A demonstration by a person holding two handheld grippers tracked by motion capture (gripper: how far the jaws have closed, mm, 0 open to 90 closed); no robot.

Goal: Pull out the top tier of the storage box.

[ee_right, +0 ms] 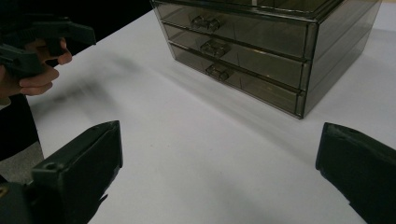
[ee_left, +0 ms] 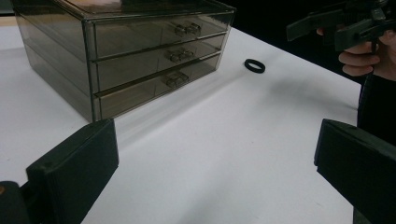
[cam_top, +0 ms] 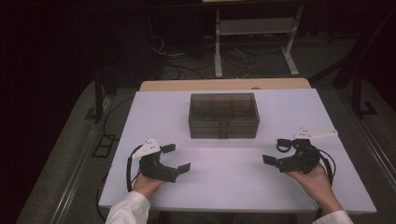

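Drawer unit (cam_top: 223, 115): smoky translucent plastic, three stacked drawers, each front carrying a small clear pull at its centre; stands at mid-table toward the far edge, fronts facing the person, all drawers closed. Ring (ee_left: 254, 65): small, black, lying flat on the white table (cam_top: 224, 186) to the unit's right, near the right gripper (cam_top: 274, 152). Left gripper (cam_top: 176, 157): held in a hand low over the table's near left, jaws spread wide, empty, touching nothing. Right gripper: mirrored at near right, jaws likewise wide apart and empty. Handling note, as judgement: work appears at the approach stage; one gripper should close squarely on a single pull and draw straight outward, while the other steadies the light unit against sliding.
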